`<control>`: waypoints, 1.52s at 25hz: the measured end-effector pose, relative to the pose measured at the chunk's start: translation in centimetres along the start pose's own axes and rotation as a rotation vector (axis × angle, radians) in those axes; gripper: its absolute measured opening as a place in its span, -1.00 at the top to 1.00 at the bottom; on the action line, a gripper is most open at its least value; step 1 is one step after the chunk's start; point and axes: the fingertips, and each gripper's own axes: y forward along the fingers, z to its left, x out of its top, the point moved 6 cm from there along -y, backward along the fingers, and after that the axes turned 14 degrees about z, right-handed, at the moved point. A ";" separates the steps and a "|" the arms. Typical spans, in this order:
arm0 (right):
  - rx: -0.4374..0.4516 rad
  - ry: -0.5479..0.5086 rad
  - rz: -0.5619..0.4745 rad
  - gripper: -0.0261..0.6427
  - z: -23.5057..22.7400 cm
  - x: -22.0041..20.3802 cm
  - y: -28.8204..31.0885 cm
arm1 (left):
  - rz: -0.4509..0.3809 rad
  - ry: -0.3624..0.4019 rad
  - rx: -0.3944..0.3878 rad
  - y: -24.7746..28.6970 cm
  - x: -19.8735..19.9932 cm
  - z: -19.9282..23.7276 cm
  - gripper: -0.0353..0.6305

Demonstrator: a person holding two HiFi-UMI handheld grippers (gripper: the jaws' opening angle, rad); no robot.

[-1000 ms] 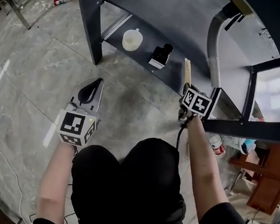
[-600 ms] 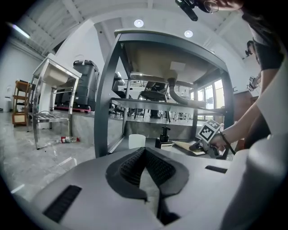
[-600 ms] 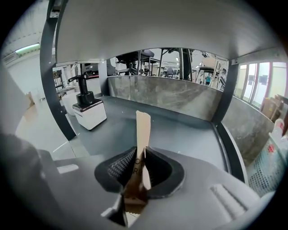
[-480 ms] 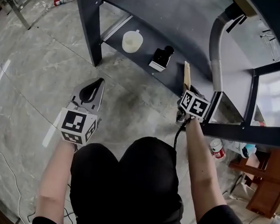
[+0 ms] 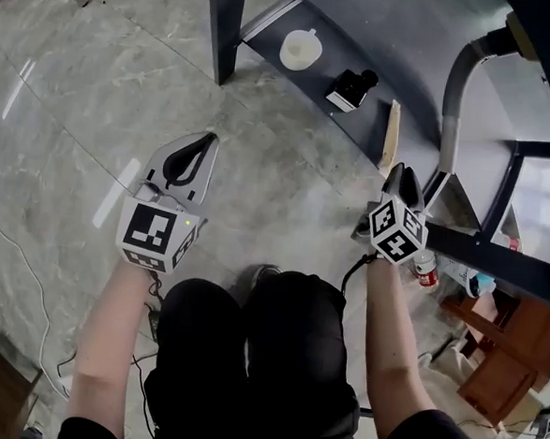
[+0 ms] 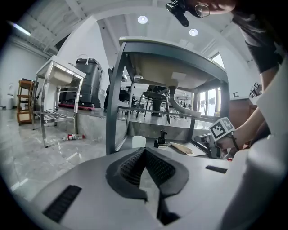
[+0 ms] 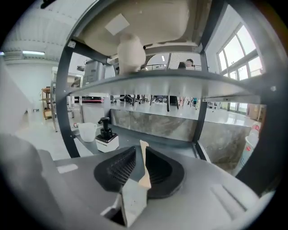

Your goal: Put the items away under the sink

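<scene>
The thin tan wooden board [image 5: 391,136] stands on edge at the front lip of the dark grey shelf [image 5: 427,56] under the sink. Its near end sits between the jaws of your right gripper [image 5: 401,176], which have just been opening and stand slightly apart around it. Your right forearm reaches ahead, gripper tipped downward. Your left gripper [image 5: 205,141], jaws together and empty, hovers over the floor.

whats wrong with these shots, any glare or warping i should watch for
Head view: pale glare streaks on the marble floor, and a bright patch at right is washed out. Left gripper view: fisheye with black corners, and a ceiling light flares. Right gripper view: same fisheye, so the stand's leg bows, and the windows are overbright.
</scene>
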 end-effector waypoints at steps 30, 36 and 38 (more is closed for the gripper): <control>0.339 0.141 0.118 0.92 12.1 10.0 -47.3 | 0.099 -0.126 -0.171 -36.6 17.1 -15.6 0.88; 0.388 0.074 0.110 0.92 9.5 11.2 -53.9 | 0.103 -0.076 -0.193 -39.4 21.4 -19.9 0.88; 0.401 0.083 0.086 0.92 8.4 11.5 -55.8 | 0.085 -0.054 -0.197 -40.3 22.8 -21.6 0.88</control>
